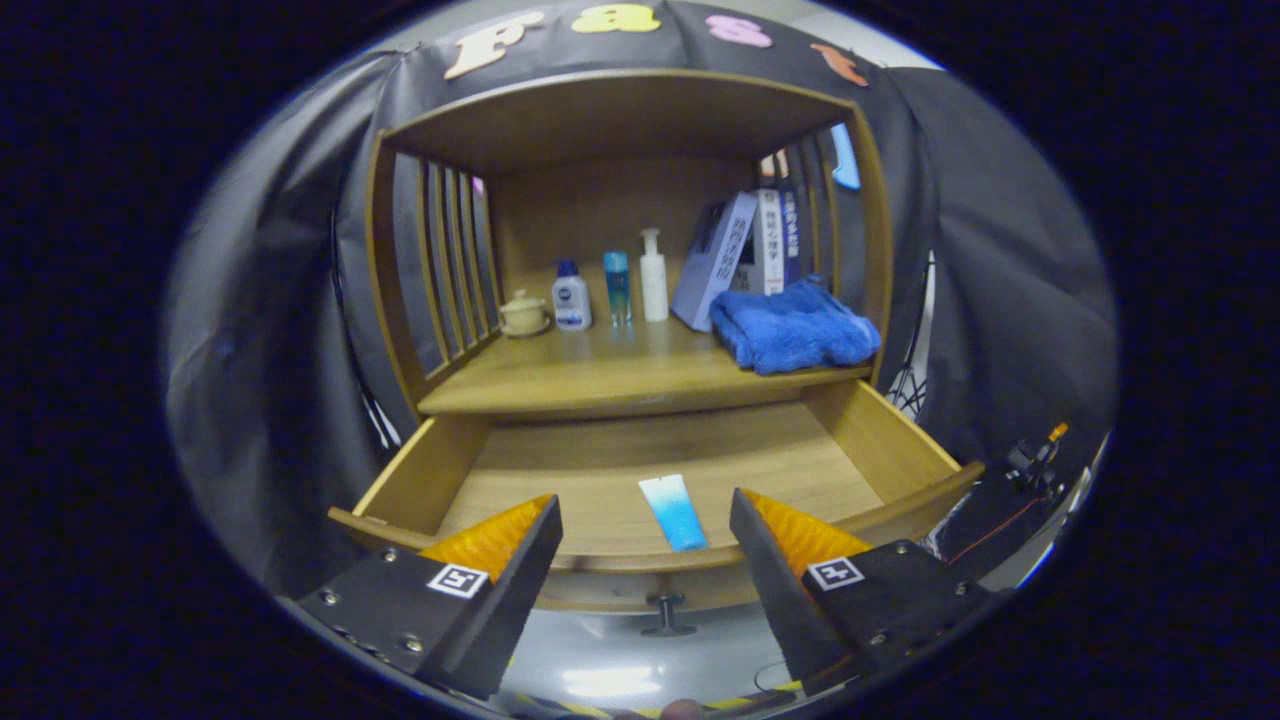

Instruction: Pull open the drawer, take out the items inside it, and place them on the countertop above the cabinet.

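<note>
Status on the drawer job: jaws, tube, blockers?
Gripper open, jaws spread, holding nothing. Drawer pulled out; blue tube flat inside, between the jaws. Nothing blocking the tube.

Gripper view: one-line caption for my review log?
Open gripper hovers over pulled-out drawer, blue tube lying between its fingers; countertop beyond.

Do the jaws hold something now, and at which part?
Nothing is held. The gripper is open above the drawer; the blue tube lies untouched between the jaws.

The countertop (610, 385) bears a lidded pot (523, 313), three bottles (614, 288), books (742, 255) — and a folded towel (797, 327). In the open drawer (900, 440) lies one tube (673, 512). The gripper (645, 525) hangs spread above it — fingers touching nothing.
</note>
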Demonstrator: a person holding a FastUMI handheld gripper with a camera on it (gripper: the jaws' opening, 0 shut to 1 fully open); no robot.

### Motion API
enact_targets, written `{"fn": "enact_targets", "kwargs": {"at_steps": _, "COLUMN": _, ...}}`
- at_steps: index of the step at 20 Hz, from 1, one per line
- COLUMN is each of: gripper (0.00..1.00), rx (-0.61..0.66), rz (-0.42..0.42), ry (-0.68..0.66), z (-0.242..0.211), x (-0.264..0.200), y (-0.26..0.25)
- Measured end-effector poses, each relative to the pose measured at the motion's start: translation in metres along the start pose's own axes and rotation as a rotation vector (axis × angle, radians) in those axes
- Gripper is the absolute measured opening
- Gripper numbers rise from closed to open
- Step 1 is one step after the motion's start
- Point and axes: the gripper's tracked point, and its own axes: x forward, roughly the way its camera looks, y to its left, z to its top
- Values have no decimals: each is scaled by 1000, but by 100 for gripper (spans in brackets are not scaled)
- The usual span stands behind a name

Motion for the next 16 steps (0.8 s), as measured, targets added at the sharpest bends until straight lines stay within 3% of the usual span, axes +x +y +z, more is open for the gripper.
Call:
{"fn": "enact_targets", "kwargs": {"at_steps": 4, "gripper": 100, "rx": -71, "rz": 8, "ry": 184, "z": -7, "x": 43, "y": -11}}
{"fn": "enact_targets", "kwargs": {"at_steps": 7, "gripper": 100, "rx": -55, "rz": 19, "ry": 316, "z": -19, "x": 75, "y": -11}}
{"fn": "enact_targets", "kwargs": {"at_steps": 12, "gripper": 99, "rx": -89, "rz": -49, "ry": 518, "z": -52, "x": 107, "y": -26}}
{"fn": "enact_targets", "kwargs": {"at_steps": 14, "gripper": 96, "rx": -111, "rz": -60, "ry": 588, "z": -67, "x": 111, "y": -26}}
{"fn": "enact_targets", "kwargs": {"at_steps": 16, "gripper": 85, "rx": -144, "rz": -86, "ry": 653, "z": -80, "x": 111, "y": -32}}
